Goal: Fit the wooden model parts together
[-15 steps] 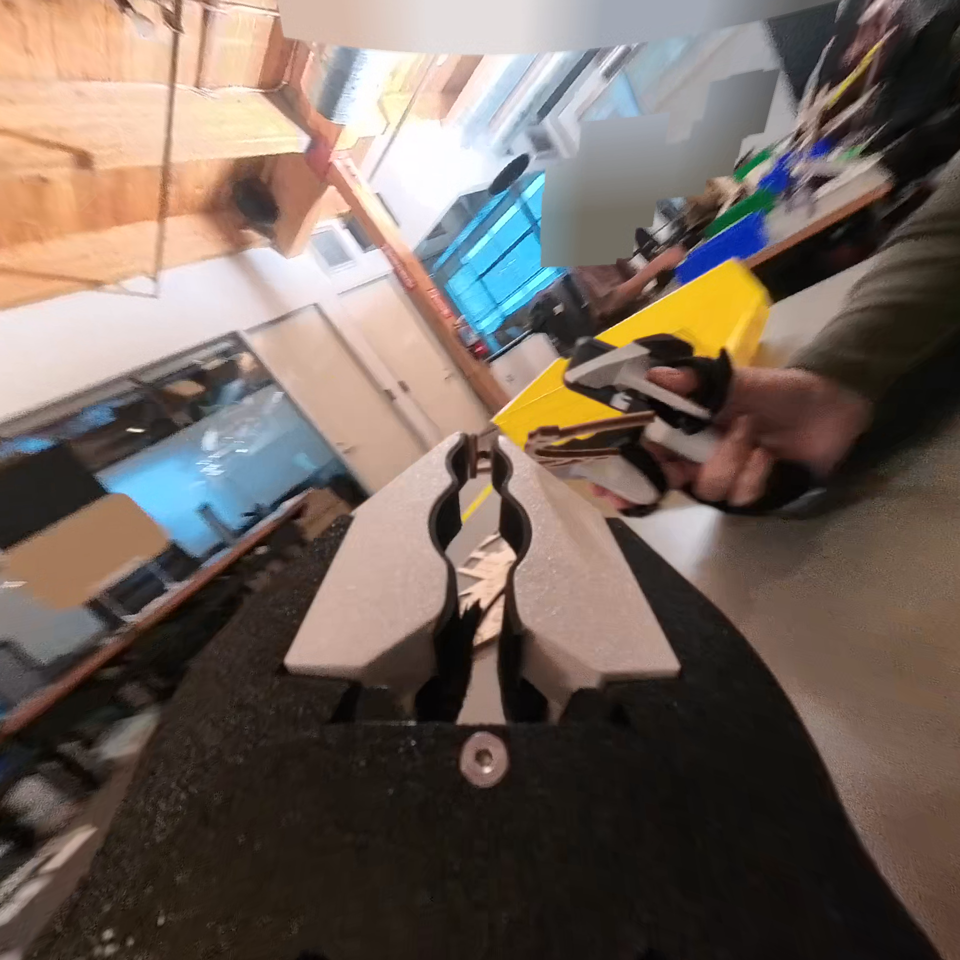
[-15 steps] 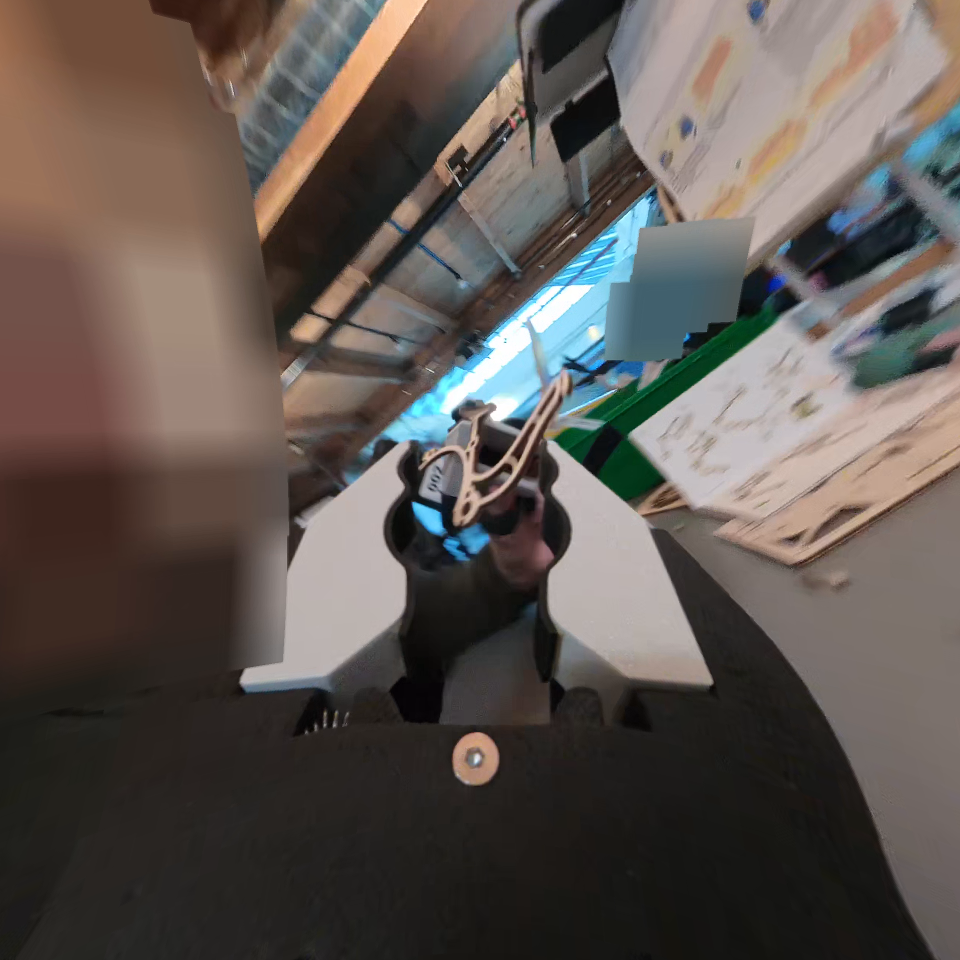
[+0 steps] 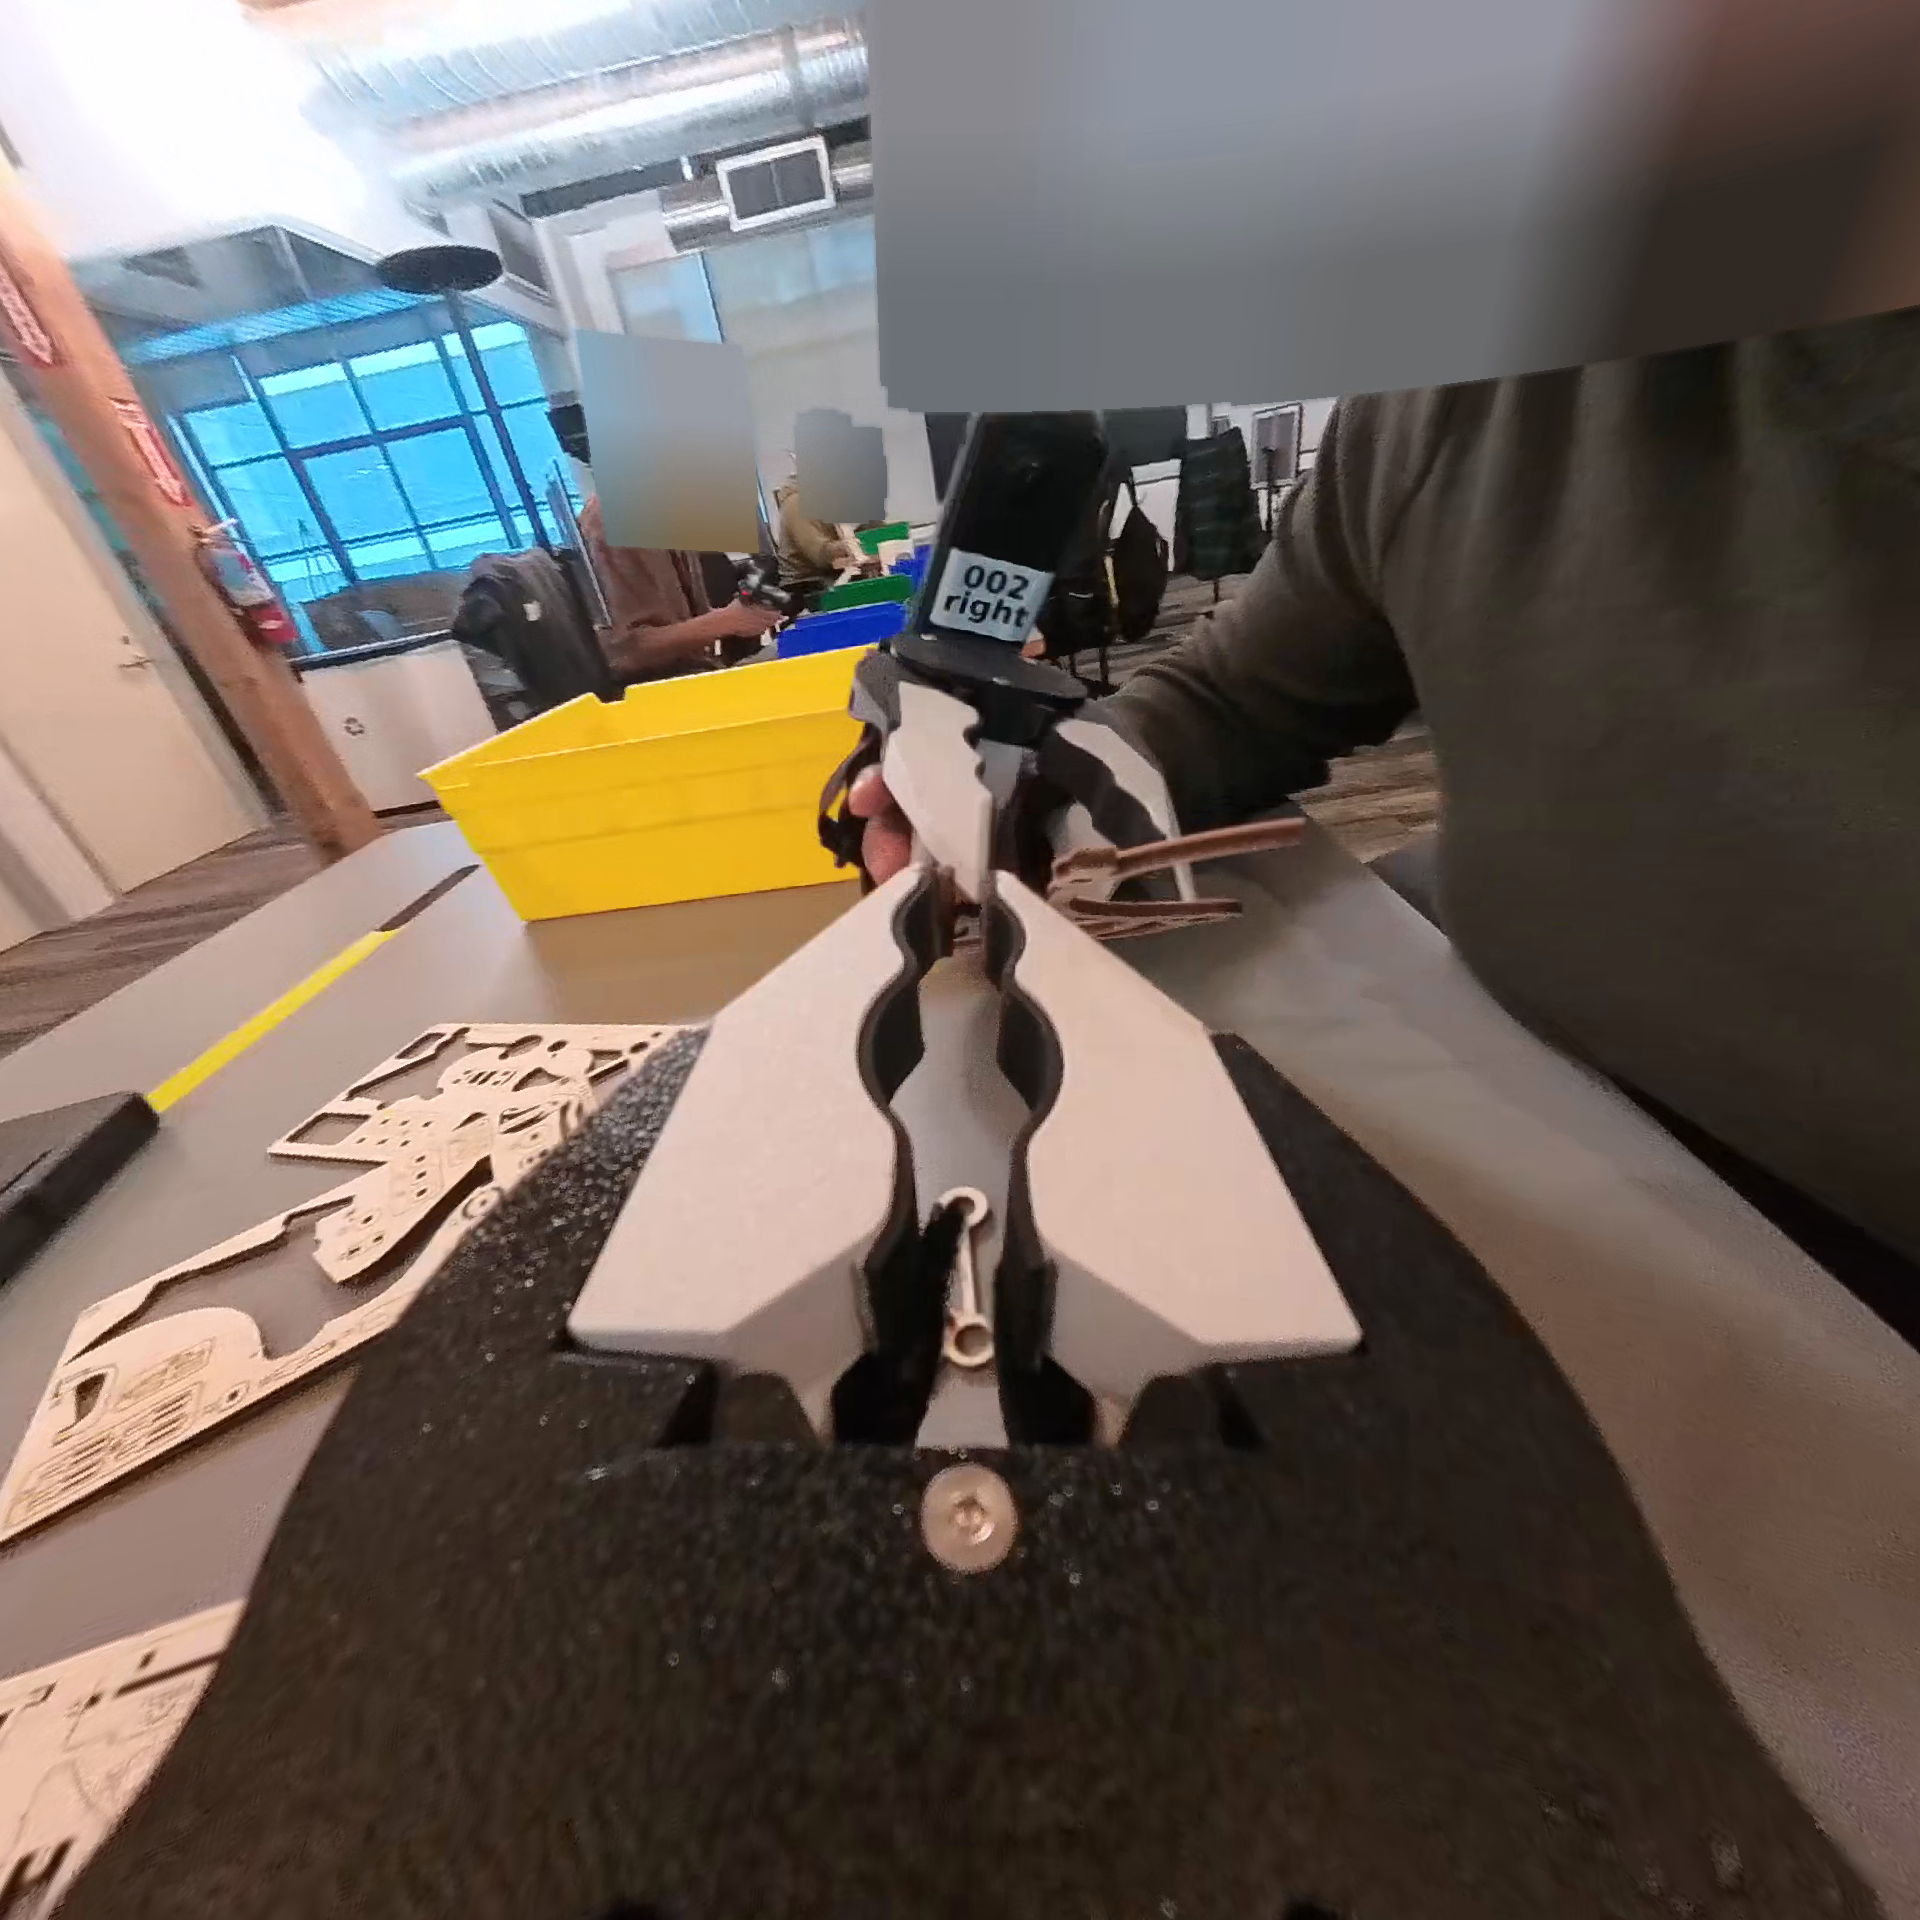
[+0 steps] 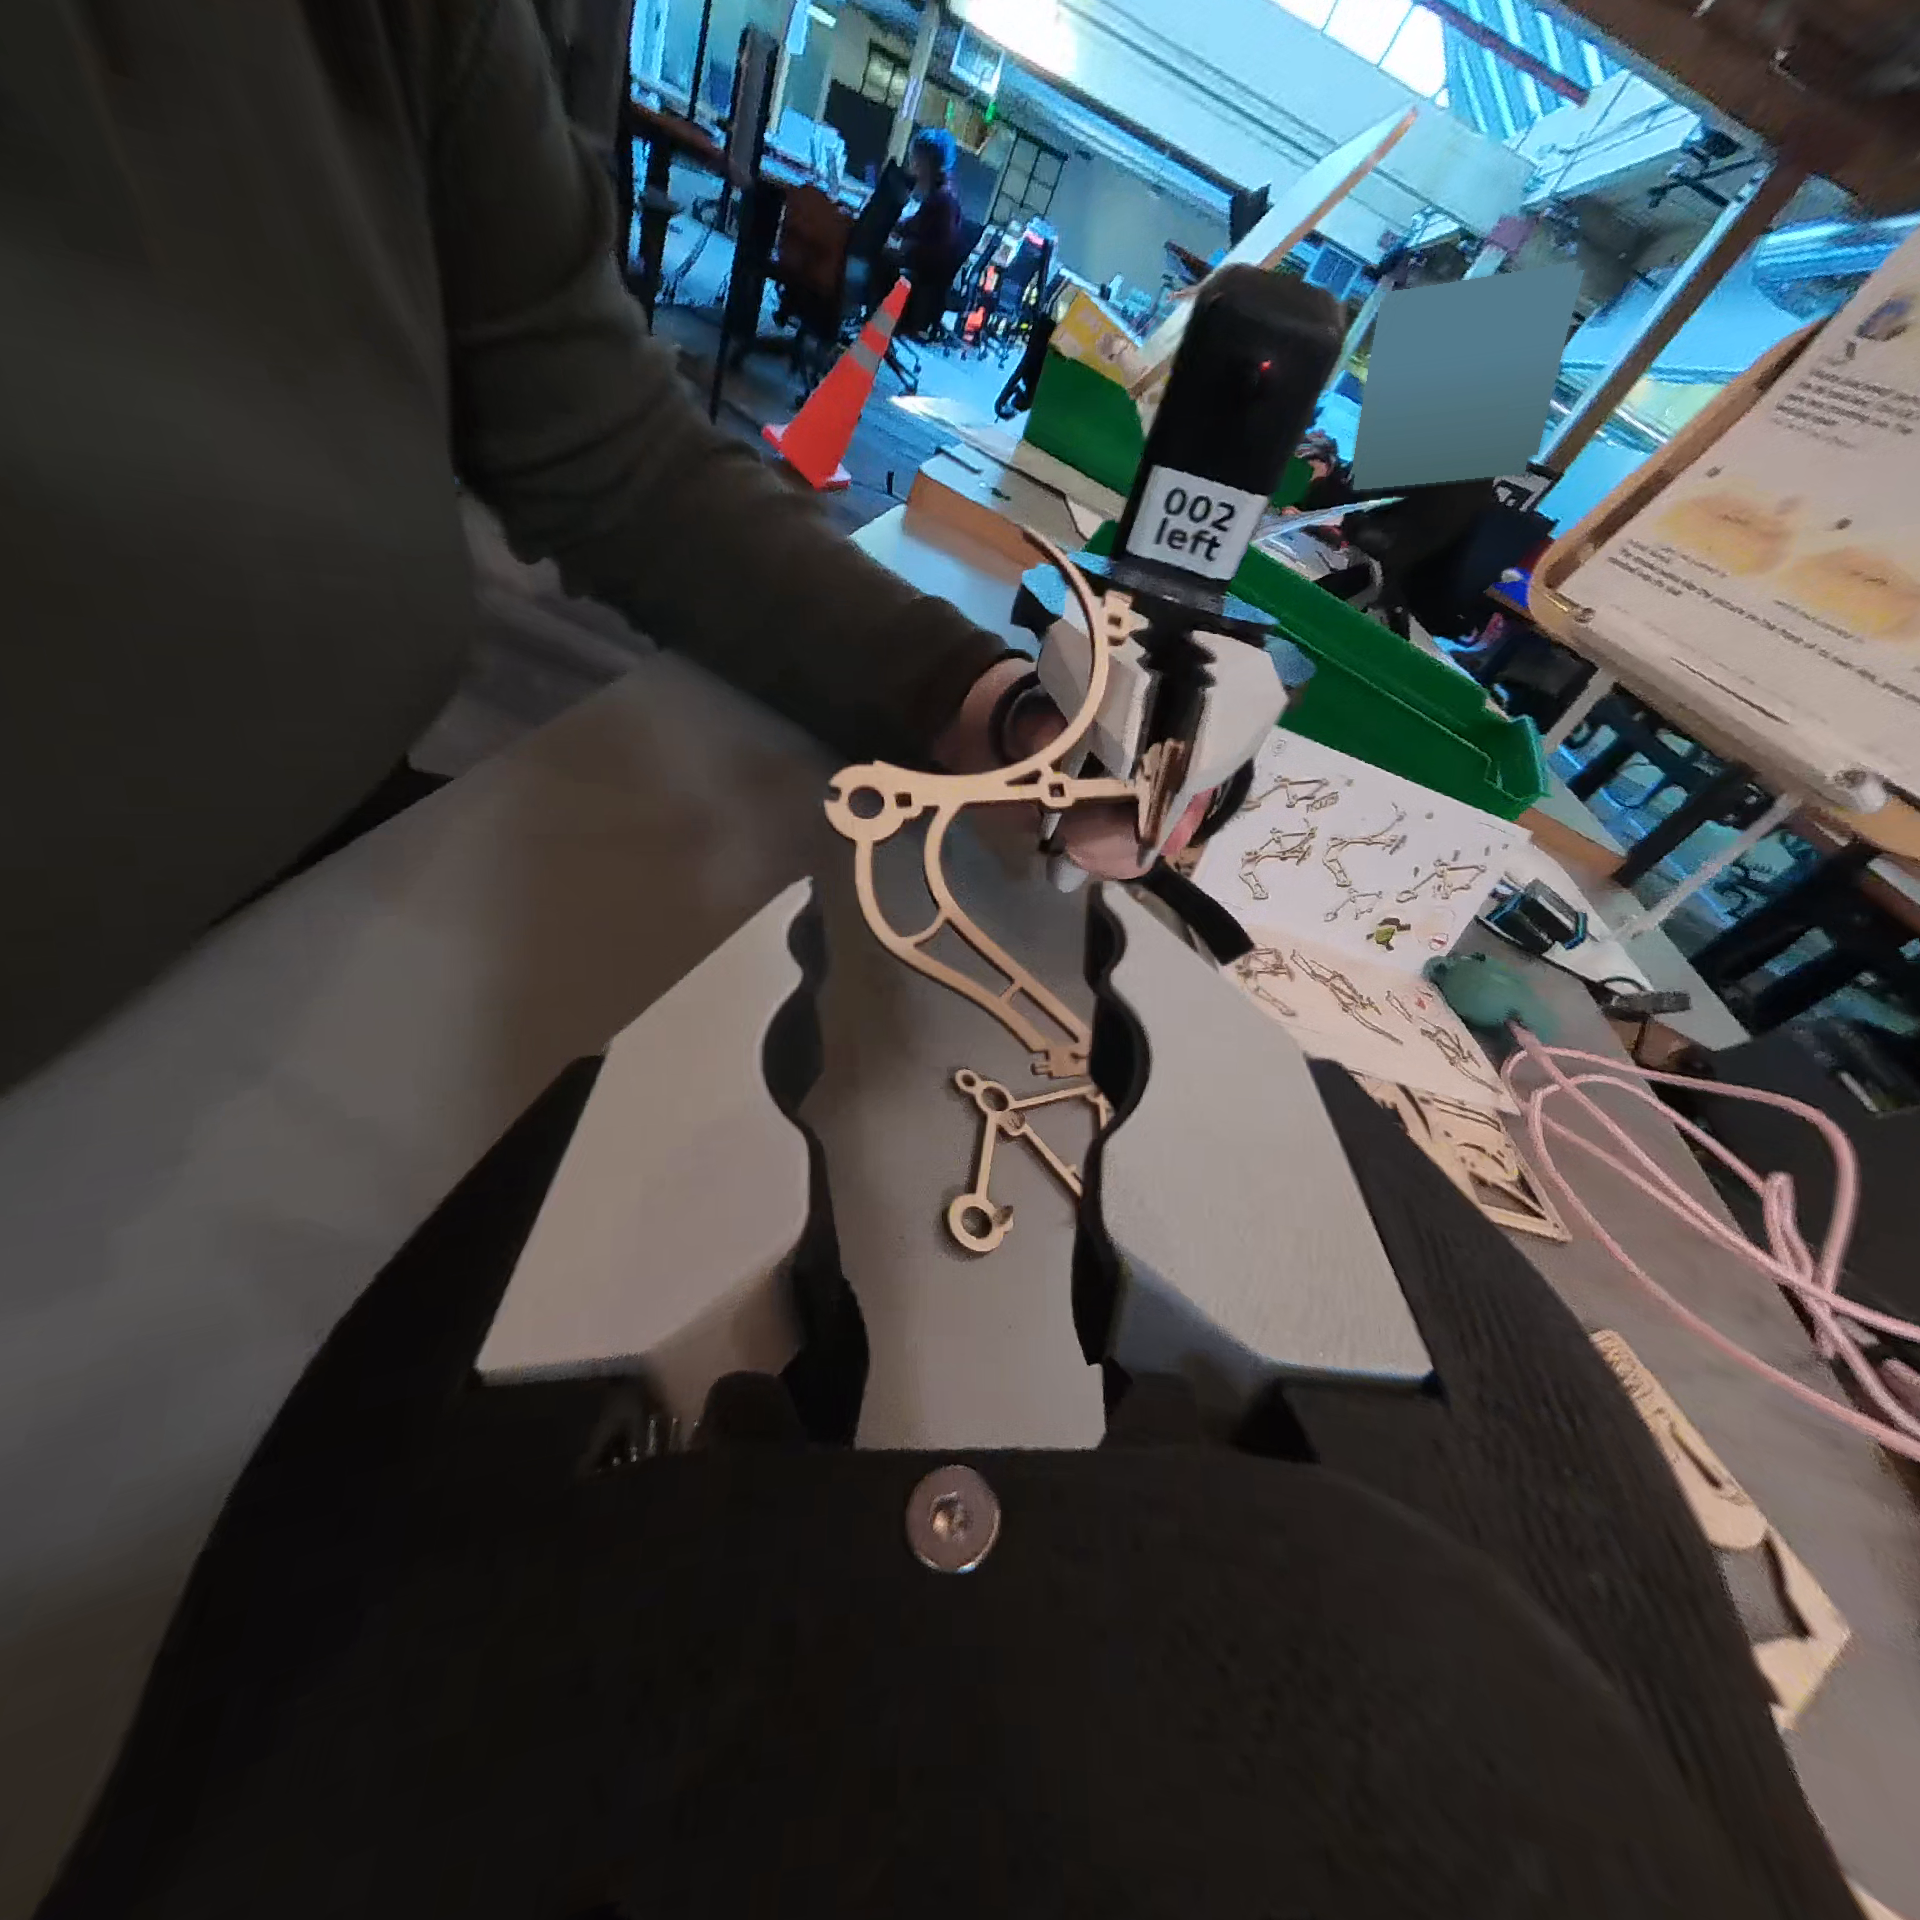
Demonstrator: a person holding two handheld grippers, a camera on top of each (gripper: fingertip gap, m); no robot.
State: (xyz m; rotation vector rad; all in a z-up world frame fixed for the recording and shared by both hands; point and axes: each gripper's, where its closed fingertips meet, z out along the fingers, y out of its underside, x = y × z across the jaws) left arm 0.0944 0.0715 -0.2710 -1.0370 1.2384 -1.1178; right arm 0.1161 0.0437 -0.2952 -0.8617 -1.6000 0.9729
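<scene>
We see the left gripper (image 4: 1153, 805) pinching a thin, curved plywood frame (image 4: 940, 883); the right gripper (image 4: 951, 914) gapes, a flat strut (image 4: 1013, 1158) lying mid-bench (image 4: 312, 1039).

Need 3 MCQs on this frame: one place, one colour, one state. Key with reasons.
1. Where is the small loose part?
A in the bin
B on the table
C in the right tool

2. The bin behind the tools in the left view is:
A yellow
B red
C white

3. The right tool is:
A shut on the frame
B open
C out of view

Key: B, it lies flat on the table. A, its walls are yellow. B, its fingers are wide apart, and only the left tool pinches the frame.
</scene>
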